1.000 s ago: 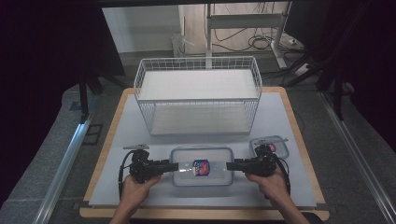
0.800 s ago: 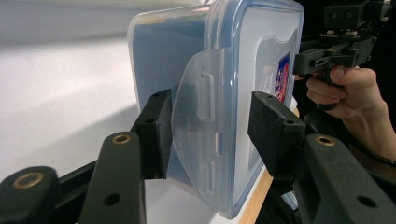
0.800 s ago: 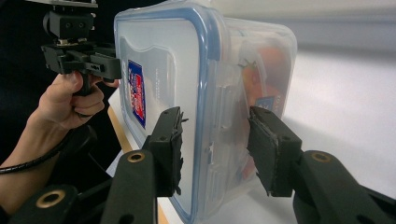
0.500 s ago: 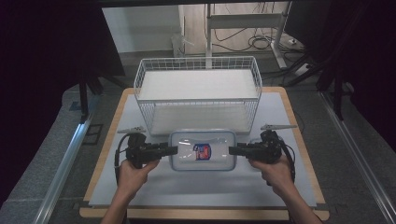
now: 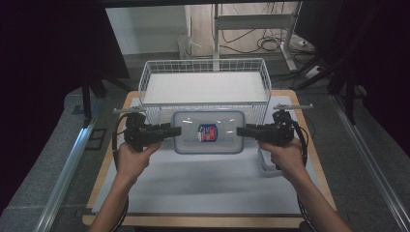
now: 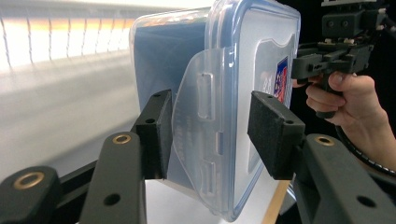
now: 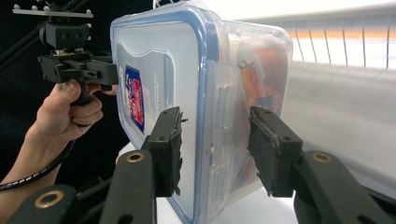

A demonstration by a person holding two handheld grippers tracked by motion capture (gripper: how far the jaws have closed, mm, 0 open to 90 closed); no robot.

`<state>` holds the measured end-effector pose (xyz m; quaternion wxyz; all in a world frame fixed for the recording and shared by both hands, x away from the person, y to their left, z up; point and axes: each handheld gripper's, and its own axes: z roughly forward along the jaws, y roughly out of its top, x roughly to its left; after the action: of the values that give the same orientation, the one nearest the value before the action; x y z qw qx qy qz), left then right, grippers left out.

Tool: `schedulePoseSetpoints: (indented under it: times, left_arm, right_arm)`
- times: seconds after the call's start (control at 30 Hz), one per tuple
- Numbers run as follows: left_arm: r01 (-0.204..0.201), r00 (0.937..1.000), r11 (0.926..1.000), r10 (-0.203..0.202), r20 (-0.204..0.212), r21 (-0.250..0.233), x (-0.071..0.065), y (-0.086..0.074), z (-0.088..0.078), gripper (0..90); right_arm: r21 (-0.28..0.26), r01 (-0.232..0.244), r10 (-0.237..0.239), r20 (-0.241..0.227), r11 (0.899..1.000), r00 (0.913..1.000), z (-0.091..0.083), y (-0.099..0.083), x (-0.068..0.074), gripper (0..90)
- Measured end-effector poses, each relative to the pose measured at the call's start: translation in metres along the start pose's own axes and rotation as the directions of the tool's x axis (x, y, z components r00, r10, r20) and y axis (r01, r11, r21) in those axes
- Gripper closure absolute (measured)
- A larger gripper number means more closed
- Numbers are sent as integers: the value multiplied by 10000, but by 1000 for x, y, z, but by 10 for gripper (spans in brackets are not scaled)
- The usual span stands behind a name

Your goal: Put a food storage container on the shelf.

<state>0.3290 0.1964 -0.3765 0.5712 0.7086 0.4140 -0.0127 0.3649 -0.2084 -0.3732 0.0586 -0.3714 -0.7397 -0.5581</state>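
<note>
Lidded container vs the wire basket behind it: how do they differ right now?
The lidded container is clear plastic with a blue seal and a label; the wire basket is open white mesh. The container hangs in the air, clamped at its ends by the left gripper and the right gripper; the basket rests on the table. The container looks smaller. Both are rectangular.

Glossy clear plastic container (image 5: 209, 131) with blue-rimmed lid, white wire basket (image 5: 205, 87), matt black tool pads (image 6: 275, 133), wooden-edged table (image 5: 104, 169)
</note>
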Motion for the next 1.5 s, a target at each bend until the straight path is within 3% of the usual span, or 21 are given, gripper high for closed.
schedulePoseSetpoints:
  times: [0.27,0.53,0.73,0.77,0.97,1.17,1.5]
  left_arm:
    - [-90,10000,9993,89,-32,-369,3,34,-7,514]
    - [-106,9998,9987,97,-186,-491,6,61,-10,514]
    - [147,9996,9983,-160,-236,-565,16,79,-5,513]
    - [339,9992,9973,-353,-208,-656,20,84,-2,512]
    - [742,9969,9946,-760,-226,-725,34,96,7,502]
    - [893,9952,9934,-918,-328,-714,43,102,12,489]
    - [1066,9930,9915,-1099,-424,-742,48,108,16,486]
  right_arm:
    - [-309,218,-219,-11,9993,9998,3,33,3,555]
    - [-550,144,-149,-86,9984,9999,7,61,1,553]
    - [-719,-85,85,-15,9974,10000,12,80,-8,550]
    - [-751,-119,122,37,9971,9999,14,86,-11,550]
    - [-761,-304,324,259,9966,9991,19,101,-17,550]
    - [-815,-503,534,365,9954,9979,26,112,-24,550]
    - [-797,-895,920,279,9928,9954,29,118,-33,548]
